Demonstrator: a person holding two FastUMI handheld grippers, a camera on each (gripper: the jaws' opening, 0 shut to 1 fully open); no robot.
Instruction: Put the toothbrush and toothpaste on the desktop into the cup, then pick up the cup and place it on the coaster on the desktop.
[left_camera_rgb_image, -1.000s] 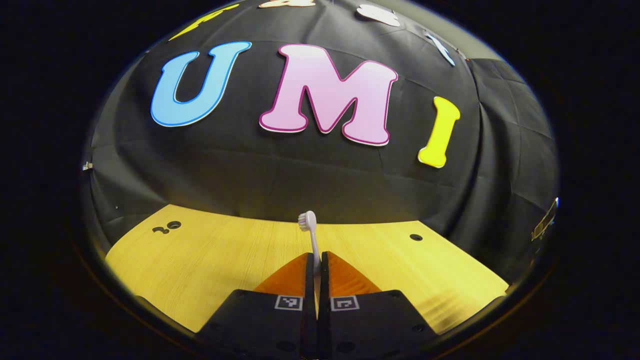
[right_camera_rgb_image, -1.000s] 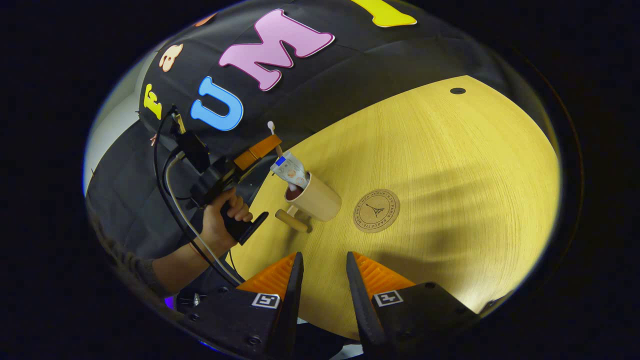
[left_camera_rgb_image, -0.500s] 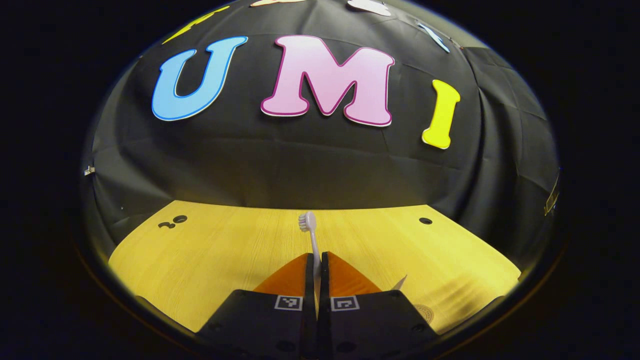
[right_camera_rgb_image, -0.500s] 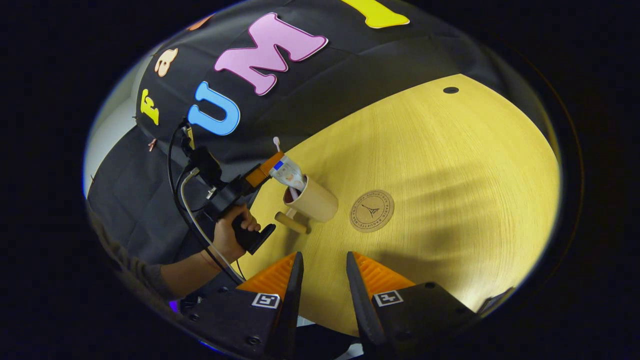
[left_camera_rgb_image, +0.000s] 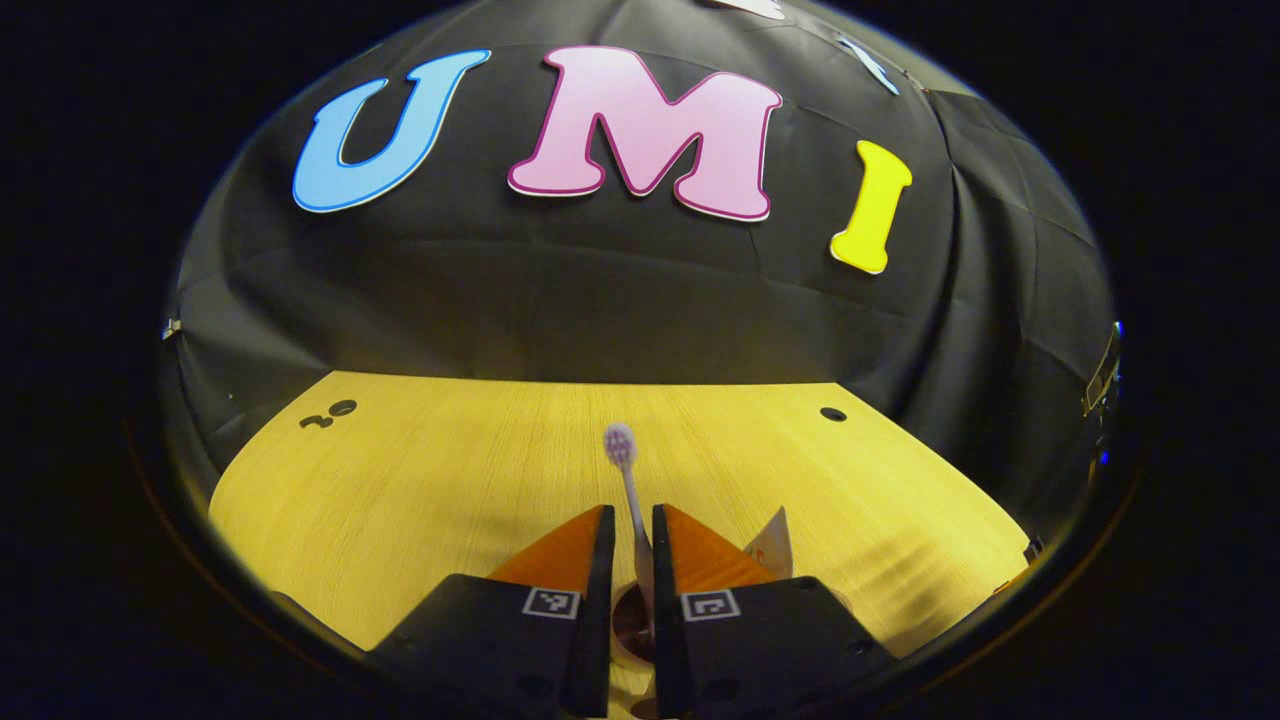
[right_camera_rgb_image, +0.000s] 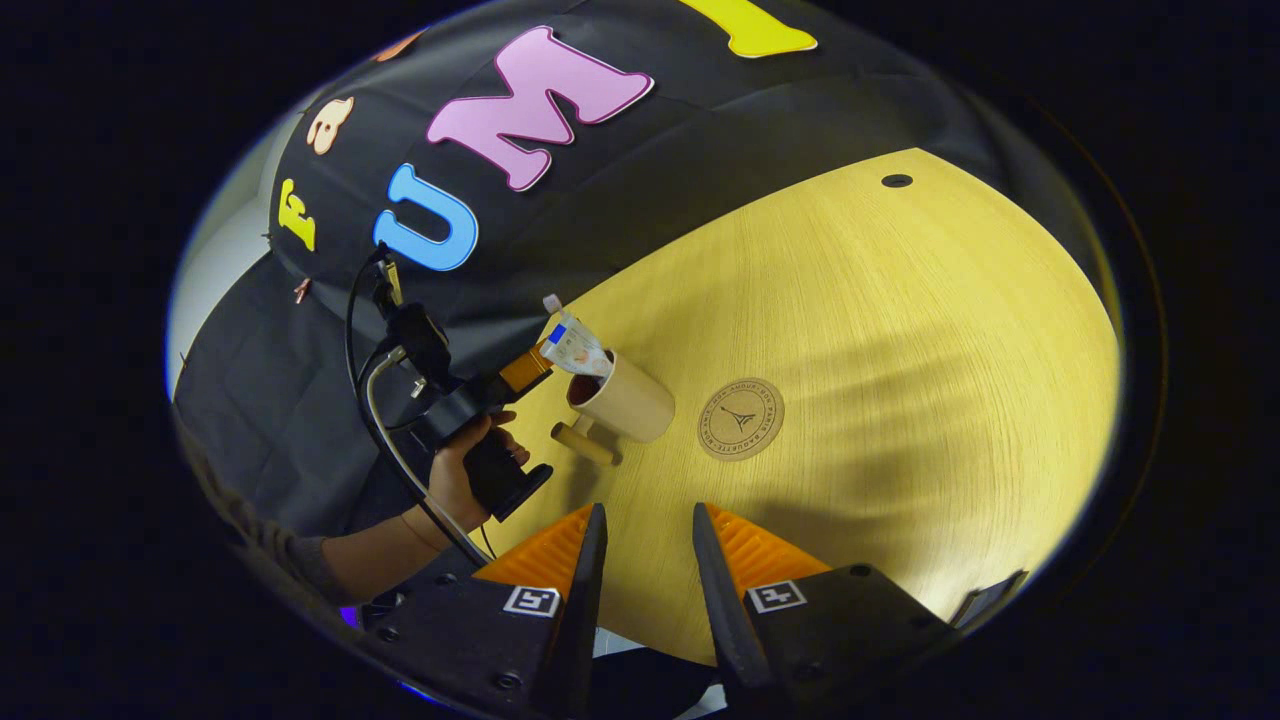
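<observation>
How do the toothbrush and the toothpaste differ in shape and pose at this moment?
The toothbrush is a thin stick with a small bristled head, while the toothpaste is a wide flat tube. The toothbrush stands between the fingers of the left tongs, which are a little apart; the toothpaste has no tongs around it and leans on the rim of the cup. Both have their lower end inside the cup.

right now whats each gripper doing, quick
Left gripper: open, toothbrush standing loose between its fingers, over the cup.
Right gripper: open, holding nothing.
</observation>
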